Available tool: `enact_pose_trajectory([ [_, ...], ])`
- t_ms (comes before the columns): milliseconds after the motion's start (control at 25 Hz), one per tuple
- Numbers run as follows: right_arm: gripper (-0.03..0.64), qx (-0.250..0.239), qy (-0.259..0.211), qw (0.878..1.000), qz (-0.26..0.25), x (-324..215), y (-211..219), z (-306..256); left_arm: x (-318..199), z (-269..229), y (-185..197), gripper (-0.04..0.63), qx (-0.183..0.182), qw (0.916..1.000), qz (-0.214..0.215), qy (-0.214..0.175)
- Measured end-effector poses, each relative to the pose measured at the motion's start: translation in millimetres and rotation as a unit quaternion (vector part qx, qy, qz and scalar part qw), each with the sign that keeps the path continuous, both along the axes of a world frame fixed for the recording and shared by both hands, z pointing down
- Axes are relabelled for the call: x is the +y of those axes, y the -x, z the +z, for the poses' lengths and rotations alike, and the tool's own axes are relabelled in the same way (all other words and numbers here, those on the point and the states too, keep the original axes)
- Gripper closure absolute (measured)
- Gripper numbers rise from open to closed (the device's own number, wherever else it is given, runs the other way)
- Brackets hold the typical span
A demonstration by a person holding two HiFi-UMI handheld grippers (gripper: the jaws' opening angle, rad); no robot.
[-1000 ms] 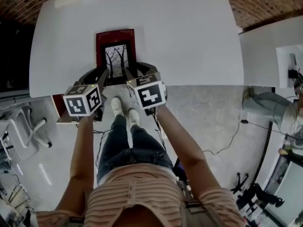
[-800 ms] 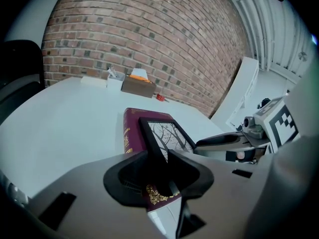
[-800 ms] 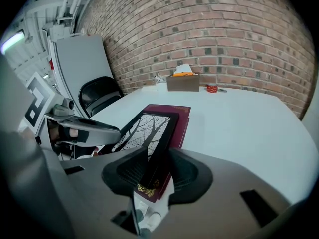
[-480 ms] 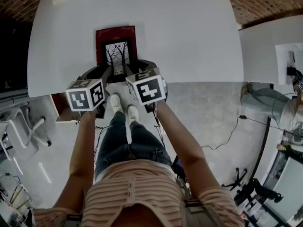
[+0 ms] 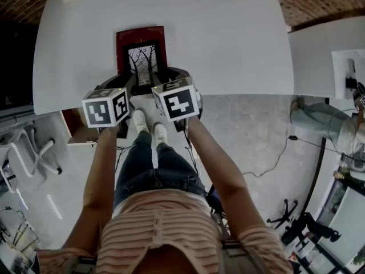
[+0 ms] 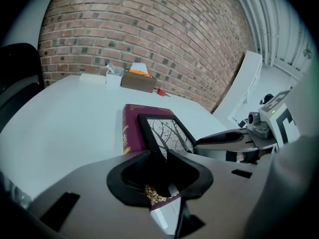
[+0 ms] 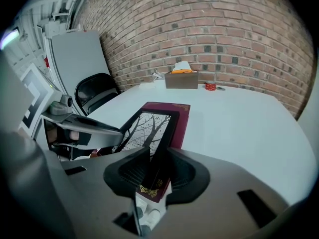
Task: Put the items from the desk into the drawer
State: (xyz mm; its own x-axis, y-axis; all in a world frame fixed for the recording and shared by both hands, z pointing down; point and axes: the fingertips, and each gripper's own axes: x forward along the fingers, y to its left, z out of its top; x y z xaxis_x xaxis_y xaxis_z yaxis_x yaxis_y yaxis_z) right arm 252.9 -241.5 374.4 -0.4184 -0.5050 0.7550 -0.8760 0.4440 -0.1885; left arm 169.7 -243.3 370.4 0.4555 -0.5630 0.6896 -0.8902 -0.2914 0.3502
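Note:
A dark red book lies at the near edge of the white desk, with a black-framed tree picture on top of it. My left gripper straddles the frame's near left border; its jaws have just been closing, and a gap still shows beside the border. My right gripper straddles the near right border. Its jaws have just been closing too, and its pads sit tight against the frame. The book's gold-stamped near end overhangs the desk edge.
An open reddish drawer sticks out under the desk at the left. A cardboard box, a red tape roll and a small white holder stand at the desk's far edge. A black chair is at the left.
Both grippers have edged forward over the near end of the book and frame. The jaws look narrower around the frame's borders. The book and frame lie where they were.

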Motion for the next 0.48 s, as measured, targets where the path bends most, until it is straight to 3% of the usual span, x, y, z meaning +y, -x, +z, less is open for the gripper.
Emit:
enact_pose_trajectory([
  [480,0.526,-0.004,-0.050,0.998,0.028,-0.1,3.1,-20.6,2.5,-20.7,8.0,0.502,0.006,0.9988,-0.012,-0.048],
])
